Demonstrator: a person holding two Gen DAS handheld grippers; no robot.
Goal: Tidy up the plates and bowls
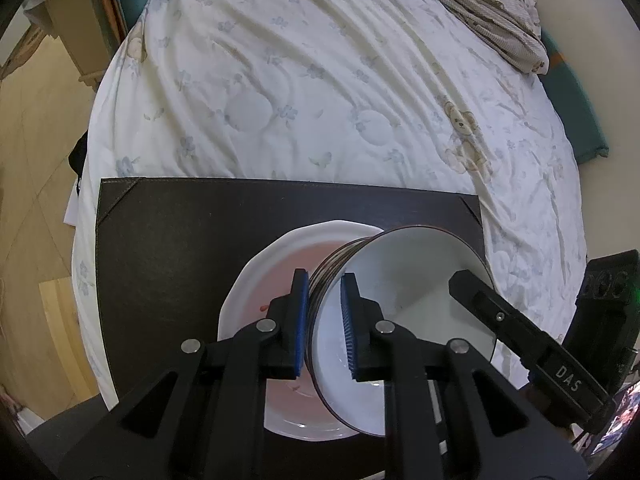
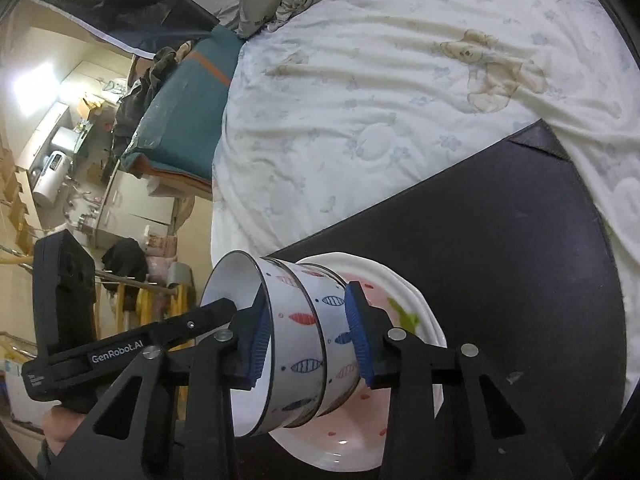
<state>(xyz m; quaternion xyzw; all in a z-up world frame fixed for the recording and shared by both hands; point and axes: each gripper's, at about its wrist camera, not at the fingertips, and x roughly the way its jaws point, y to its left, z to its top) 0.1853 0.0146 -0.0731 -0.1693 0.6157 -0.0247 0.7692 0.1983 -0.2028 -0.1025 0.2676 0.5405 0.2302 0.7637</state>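
Note:
A white bowl with fish patterns [image 2: 296, 344] sits nested in a second bowl [image 2: 340, 380] on a white plate with pink centre [image 1: 276, 276], on a dark mat [image 1: 168, 248]. My left gripper [image 1: 325, 320] is shut on the top bowl's rim [image 1: 400, 292], one pad inside, one outside. My right gripper [image 2: 308, 340] is shut on the same bowl's wall from the other side, and its finger [image 1: 520, 328] shows in the left wrist view. The plate [image 2: 404, 296] lies under the bowls.
The dark mat [image 2: 500, 248] lies on a bed with a white floral quilt [image 1: 320, 80]. A crumpled blanket [image 1: 480, 0] lies at the far end. Wooden floor [image 1: 36, 200] is to the left of the bed; cluttered furniture [image 2: 80, 160] stands beyond it.

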